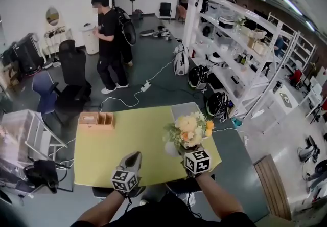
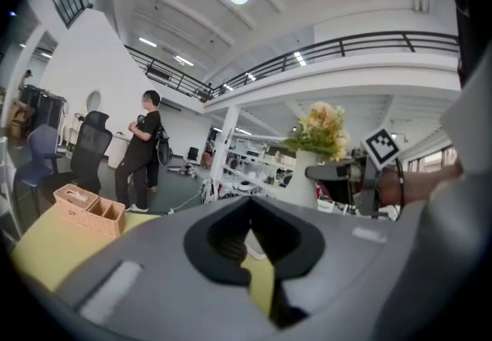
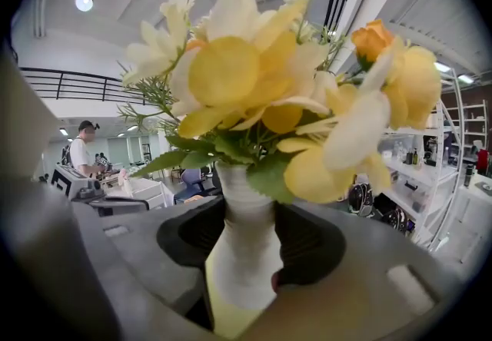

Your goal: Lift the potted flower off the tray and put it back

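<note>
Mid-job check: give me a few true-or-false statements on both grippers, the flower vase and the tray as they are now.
The right gripper is shut on the white vase of yellow and orange flowers. True.
The left gripper grips the vase too. False: its jaws stand apart, empty.
The vase stands on the flat grey tray. False: the tray lies at the yellow table's far edge; the vase is held nearer, off it.
A tan woven box sits on the table's far left. True.

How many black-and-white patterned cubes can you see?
2. One cube sits over the yellow table's near edge; the other is to its right, just below the flowers. More could be hidden.
</note>
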{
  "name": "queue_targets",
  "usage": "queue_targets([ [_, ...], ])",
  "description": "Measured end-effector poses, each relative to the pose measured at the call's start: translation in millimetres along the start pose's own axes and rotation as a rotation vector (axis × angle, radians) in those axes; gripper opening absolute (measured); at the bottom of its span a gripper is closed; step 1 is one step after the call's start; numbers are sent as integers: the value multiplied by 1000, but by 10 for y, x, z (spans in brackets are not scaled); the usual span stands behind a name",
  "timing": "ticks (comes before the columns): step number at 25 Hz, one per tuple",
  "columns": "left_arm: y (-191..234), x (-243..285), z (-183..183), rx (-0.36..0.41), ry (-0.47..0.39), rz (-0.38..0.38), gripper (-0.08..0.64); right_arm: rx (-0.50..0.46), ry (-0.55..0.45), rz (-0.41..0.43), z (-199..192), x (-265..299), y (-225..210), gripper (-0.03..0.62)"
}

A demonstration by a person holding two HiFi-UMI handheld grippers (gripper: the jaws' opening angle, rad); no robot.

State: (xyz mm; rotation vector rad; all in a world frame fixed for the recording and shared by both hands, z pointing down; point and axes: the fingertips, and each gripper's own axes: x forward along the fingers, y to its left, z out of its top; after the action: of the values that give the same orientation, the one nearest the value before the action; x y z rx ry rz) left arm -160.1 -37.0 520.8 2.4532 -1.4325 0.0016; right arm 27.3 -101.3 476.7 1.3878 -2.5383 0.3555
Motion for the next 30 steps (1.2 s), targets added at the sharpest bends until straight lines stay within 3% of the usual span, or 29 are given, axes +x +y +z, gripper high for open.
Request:
queue_targets([
  [13,180,-510,68,7,-63,29,8,6,-9,42,-212,-314,744,207],
  [26,202,-483,17,-16,-48,12,8,3,0,21,-255,-355,770,208],
  [30,180,-437,-65,19,-19,-5,8,-8,5,23,-242,-321,771,209],
])
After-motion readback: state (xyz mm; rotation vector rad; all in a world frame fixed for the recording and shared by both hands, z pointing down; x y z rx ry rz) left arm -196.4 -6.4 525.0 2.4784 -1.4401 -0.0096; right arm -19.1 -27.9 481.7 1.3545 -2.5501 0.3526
